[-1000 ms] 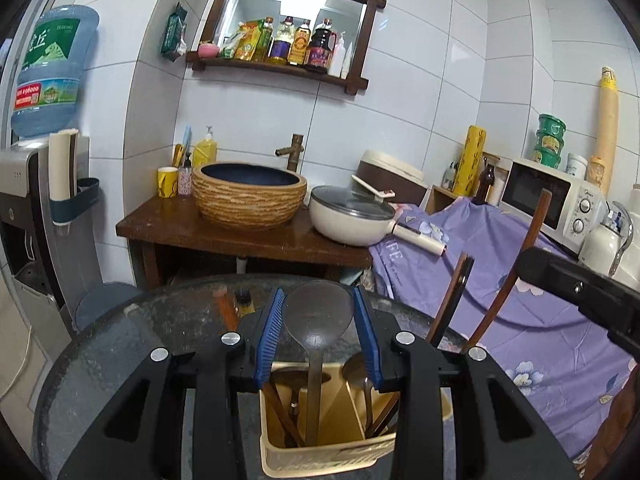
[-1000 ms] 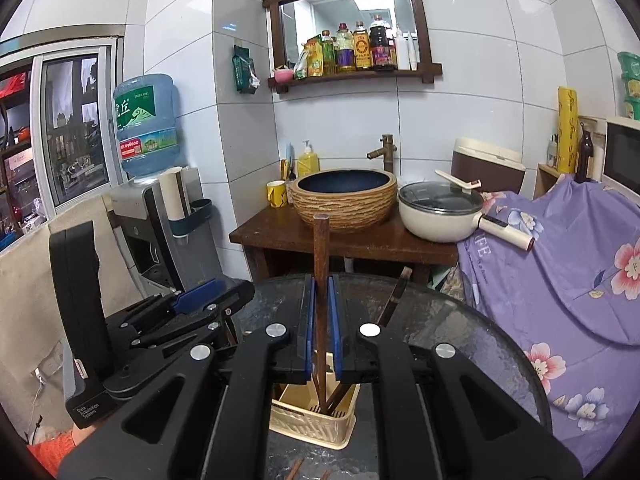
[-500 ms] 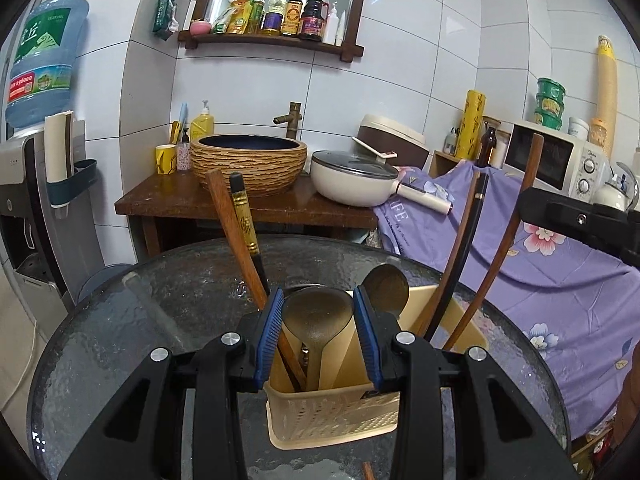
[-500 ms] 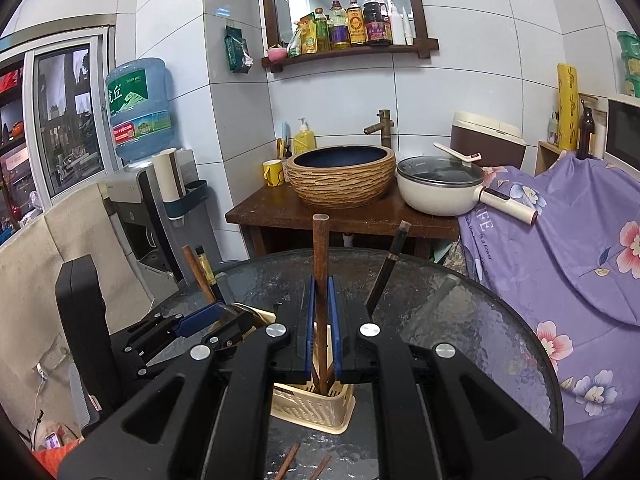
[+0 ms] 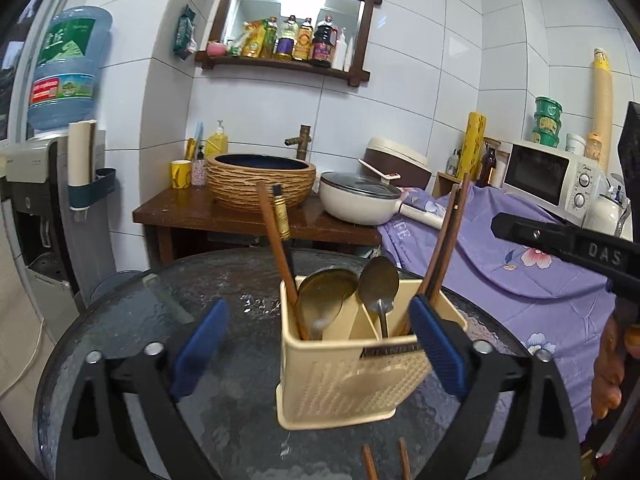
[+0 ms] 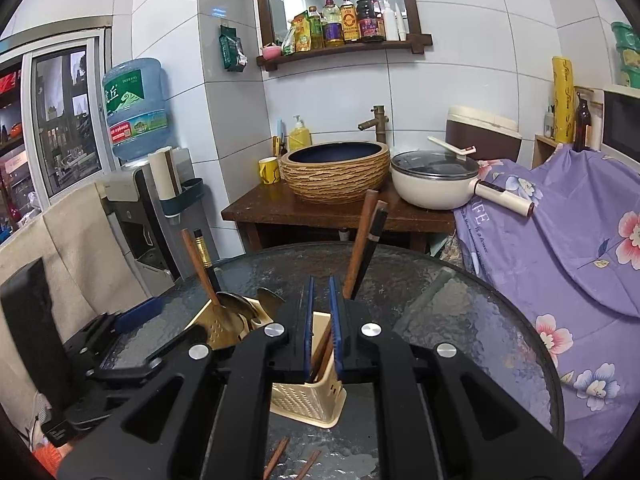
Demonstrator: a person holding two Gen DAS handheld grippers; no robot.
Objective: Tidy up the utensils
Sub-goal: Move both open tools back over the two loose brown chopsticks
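- My left gripper [image 5: 320, 344] is spread wide with nothing in it, its blue pads [image 5: 438, 350] flanking the cream utensil caddy [image 5: 344, 384] that stands near the middle of the round glass table [image 5: 120, 320]
- My right gripper [image 6: 321, 328] is drawn narrow; I see no utensil pinched between its pads, though a brown chopstick [image 6: 360, 240] rises just behind the gap, so I cannot fully rule out contact
- The caddy's left compartment holds a wooden chopstick [image 5: 276, 256], a black gold-banded chopstick [image 5: 282, 220] and a large brass ladle spoon [image 5: 326, 292]; a smaller spoon [image 5: 378, 280] sits in the middle one; two more chopsticks [image 5: 448, 240] lean in the right one
- All stand with long axes near upright, handles down for the spoons, bowls up; the left chopsticks tilt toward the table's left edge, the right pair toward its right edge
- Two loose chopstick ends [image 5: 370, 464] lie flat on the glass at the near edge, long axes running toward the caddy
- I judge these stiff, light and thin, likely to skid on glass; I would pinch them mid-shaft, across the axis
- The plastic caddy looks light and could tip if nudged
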